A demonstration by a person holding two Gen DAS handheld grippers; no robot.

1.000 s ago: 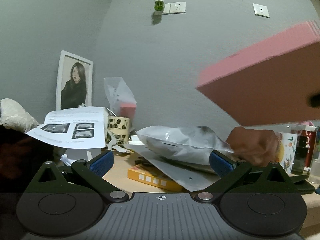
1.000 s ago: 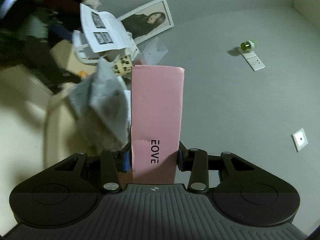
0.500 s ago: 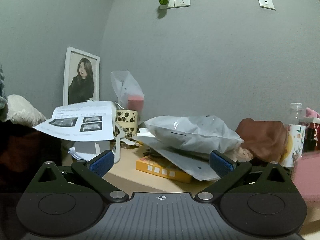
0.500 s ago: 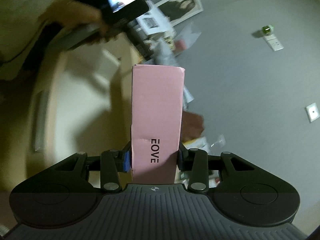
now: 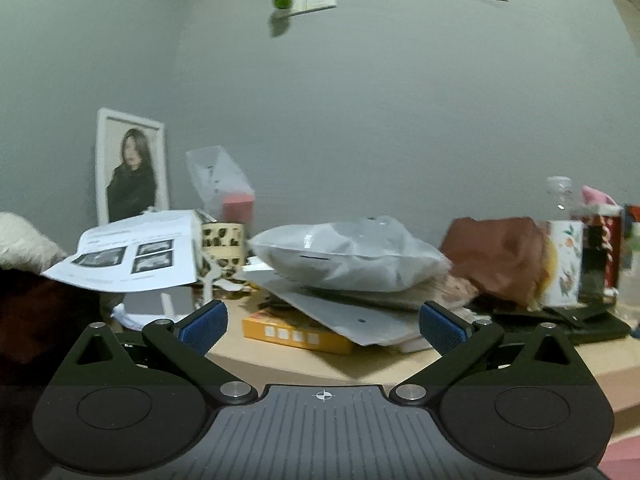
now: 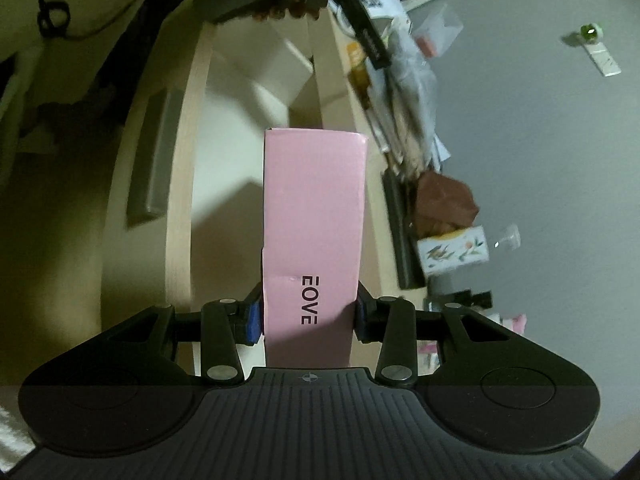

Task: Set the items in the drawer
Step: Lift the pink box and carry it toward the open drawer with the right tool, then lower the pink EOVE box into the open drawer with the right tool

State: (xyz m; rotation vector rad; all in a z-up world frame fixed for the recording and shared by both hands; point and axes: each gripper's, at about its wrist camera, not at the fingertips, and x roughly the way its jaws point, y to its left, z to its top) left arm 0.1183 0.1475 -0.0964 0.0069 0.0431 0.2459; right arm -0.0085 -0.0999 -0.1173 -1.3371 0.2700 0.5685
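Jaws of the right gripper (image 6: 308, 316) clamp a pink box (image 6: 314, 216) above the open drawer (image 6: 256, 80); the left gripper (image 5: 323, 322) gapes empty facing the cluttered desk (image 5: 304, 364).

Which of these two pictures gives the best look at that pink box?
The right wrist view: the pink box fills the middle, clamped in the right claw, its lettering readable. In the left wrist view it is essentially absent; only a pink sliver shows at the bottom right corner.
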